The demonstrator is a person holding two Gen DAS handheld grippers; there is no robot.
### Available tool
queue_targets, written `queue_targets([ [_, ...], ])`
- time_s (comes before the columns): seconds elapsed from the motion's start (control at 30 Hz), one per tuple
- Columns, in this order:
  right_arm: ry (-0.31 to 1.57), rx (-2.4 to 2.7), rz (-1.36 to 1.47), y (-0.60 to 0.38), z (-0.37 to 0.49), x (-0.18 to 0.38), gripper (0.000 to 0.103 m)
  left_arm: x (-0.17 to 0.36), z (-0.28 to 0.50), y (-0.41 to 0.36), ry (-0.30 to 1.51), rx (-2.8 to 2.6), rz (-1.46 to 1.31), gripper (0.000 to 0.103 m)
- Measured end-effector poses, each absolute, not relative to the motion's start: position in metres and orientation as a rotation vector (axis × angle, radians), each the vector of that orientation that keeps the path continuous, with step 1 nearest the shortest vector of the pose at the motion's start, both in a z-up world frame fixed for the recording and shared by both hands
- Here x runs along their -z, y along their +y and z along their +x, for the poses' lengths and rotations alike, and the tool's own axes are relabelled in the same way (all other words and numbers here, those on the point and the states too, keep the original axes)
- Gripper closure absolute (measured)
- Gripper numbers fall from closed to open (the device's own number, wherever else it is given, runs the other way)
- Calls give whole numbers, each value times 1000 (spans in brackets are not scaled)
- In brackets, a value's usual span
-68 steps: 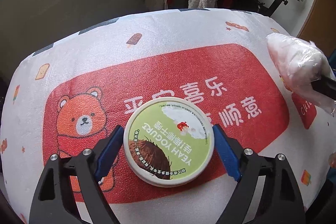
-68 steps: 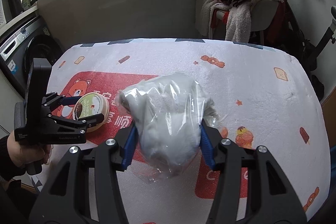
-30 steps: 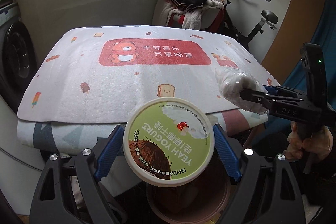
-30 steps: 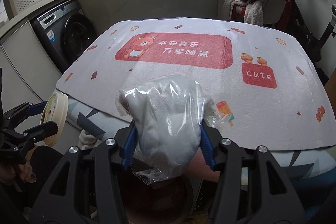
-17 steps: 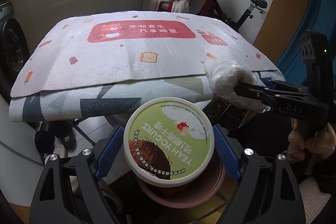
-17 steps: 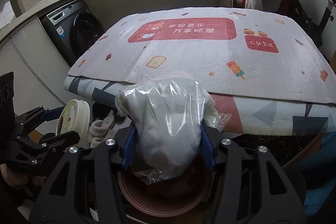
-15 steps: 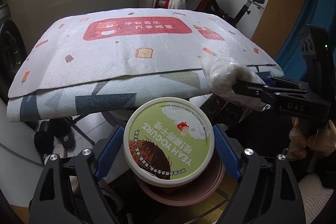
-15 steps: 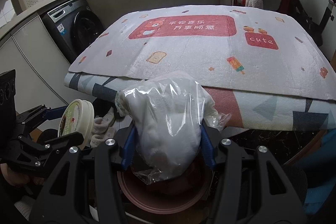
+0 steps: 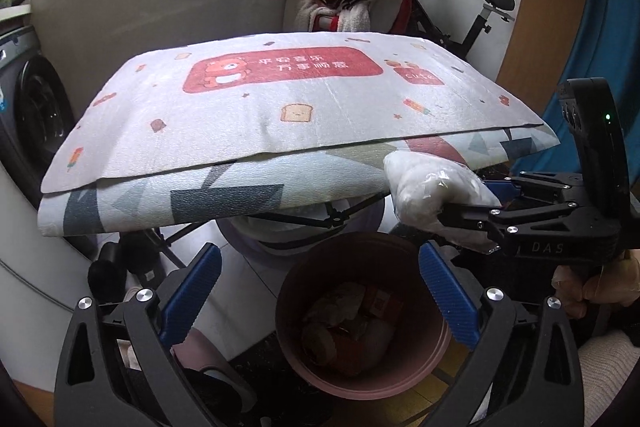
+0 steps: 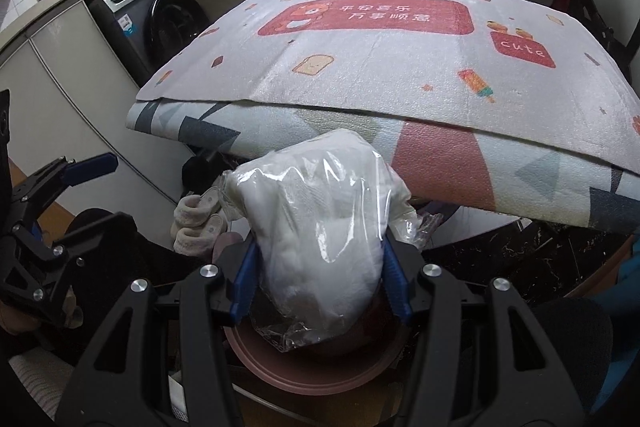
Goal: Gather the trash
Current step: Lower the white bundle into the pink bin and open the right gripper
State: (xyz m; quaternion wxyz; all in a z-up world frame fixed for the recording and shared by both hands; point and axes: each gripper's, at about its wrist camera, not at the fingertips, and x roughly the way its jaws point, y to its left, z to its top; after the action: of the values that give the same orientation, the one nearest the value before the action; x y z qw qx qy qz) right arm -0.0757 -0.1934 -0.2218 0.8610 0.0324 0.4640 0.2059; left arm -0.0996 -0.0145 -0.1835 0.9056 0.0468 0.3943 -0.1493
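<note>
Left wrist view: the left gripper (image 9: 318,291) hangs over the pink trash bin (image 9: 438,341) with its jaws spreading wide and nothing between them. Half a second ago those blue pads clamped a green-lidded yogurt tub; now the tub is gone from the jaws, and it cannot be picked out among the crumpled wrappers and scraps inside the bin. Judging by where the jaws stand, it most likely dropped in, so that piece of trash looks collected.

The right gripper (image 10: 320,277) has its jaws clenched on a plastic bag stuffed with white tissue (image 10: 316,227), as it did a second ago. The bag sits directly above the bin's rim in the right wrist view, and in the left wrist view it hovers just over the bin's far right edge. The likely next step is letting it fall in, which would need only a release, though the loose plastic tail could cling to a pad.

The surface (image 9: 280,115) is a folding table draped with a white mat printed with a red bear banner, toast and ice-lolly motifs, over a grey geometric cloth; nothing lies on it. Around it: a washing machine (image 10: 160,15) at the left, a chair heaped with clothes (image 9: 348,1) behind, an exercise bike (image 9: 486,11), and slippers (image 10: 196,227) on the floor beside the bin.
</note>
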Motion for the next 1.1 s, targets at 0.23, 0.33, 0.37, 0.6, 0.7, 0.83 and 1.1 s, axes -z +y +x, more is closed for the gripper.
queue_targets([
  [0.23, 1003, -498, -26, -170, -81, 228, 48, 180, -105, 3, 777, 248, 49, 6],
  [0.33, 1024, -514, -45, -164, -82, 232, 47, 183, -104, 6, 787, 244, 34, 6],
  [0.37, 1032, -517, -49, -163, -81, 233, 46, 184, -104, 7, 793, 242, 32, 6],
  [0.6, 1067, -514, -71, -159, -80, 240, 38, 188, -104, 10, 809, 235, 17, 6],
  [0.7, 1066, -500, -79, -160, -80, 241, 22, 189, -103, 8, 818, 231, 21, 6],
  [0.83, 1066, -469, -83, -162, -78, 241, 8, 190, -102, 8, 822, 226, 26, 6],
  [1.1, 1082, -436, -69, -169, -75, 244, 6, 191, -100, 10, 832, 215, 22, 6],
])
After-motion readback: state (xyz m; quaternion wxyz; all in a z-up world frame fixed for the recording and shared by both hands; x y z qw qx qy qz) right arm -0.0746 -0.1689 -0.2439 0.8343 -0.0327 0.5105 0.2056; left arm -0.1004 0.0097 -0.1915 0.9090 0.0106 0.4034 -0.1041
